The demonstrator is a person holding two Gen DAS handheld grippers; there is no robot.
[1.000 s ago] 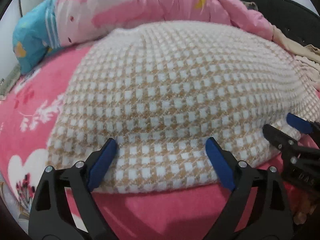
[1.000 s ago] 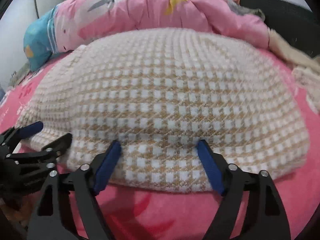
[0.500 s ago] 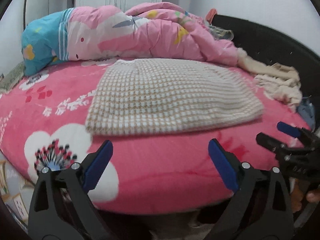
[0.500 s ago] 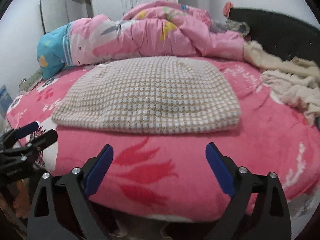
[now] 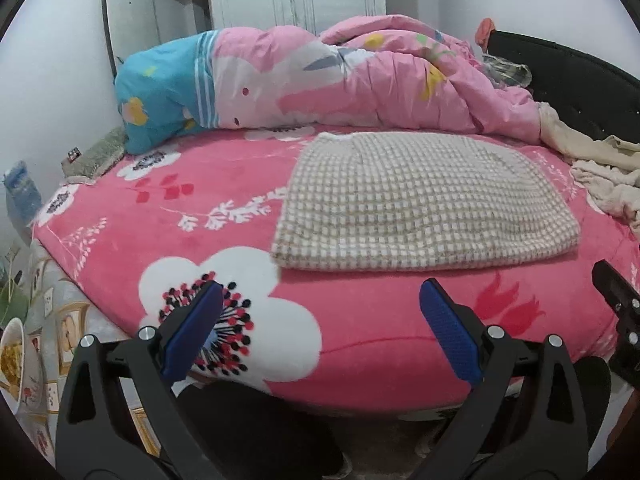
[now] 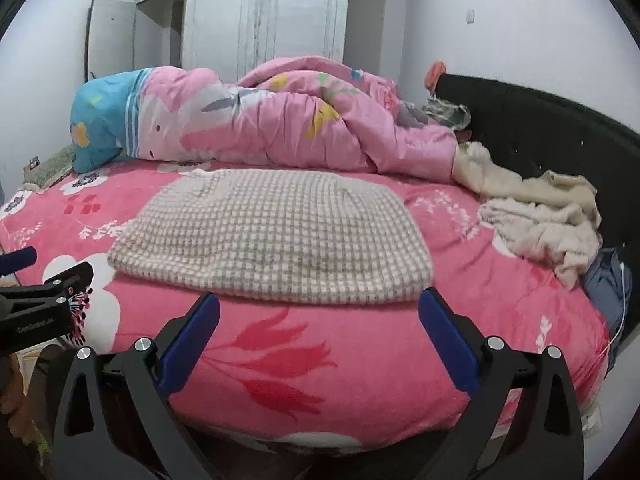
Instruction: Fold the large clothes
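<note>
A checked beige-and-white knit garment (image 5: 420, 208) (image 6: 272, 240) lies folded into a flat rectangle on the pink flowered bed (image 5: 200, 208) (image 6: 360, 344). My left gripper (image 5: 320, 286) hangs open in front of the bed's near edge, short of the garment, with nothing between its blue pads. My right gripper (image 6: 318, 295) is just before the garment's near edge; its jaws are opening and hold nothing. Each gripper shows at the rim of the other's view: the right gripper (image 5: 612, 284) and the left gripper (image 6: 54, 263).
A pink and blue duvet (image 5: 340, 80) (image 6: 260, 120) is bunched along the back of the bed. A crumpled beige clothes pile (image 6: 540, 216) (image 5: 592, 168) lies at the right by the black headboard (image 6: 540, 120). A dark blue cloth (image 6: 608, 280) sits at the right edge. A bowl (image 5: 12, 356) stands low at the left.
Both grippers pulled back and up from the garment's near edge, where their pads had been over it. The whole folded garment and bed now show. The right jaws spread wider.
</note>
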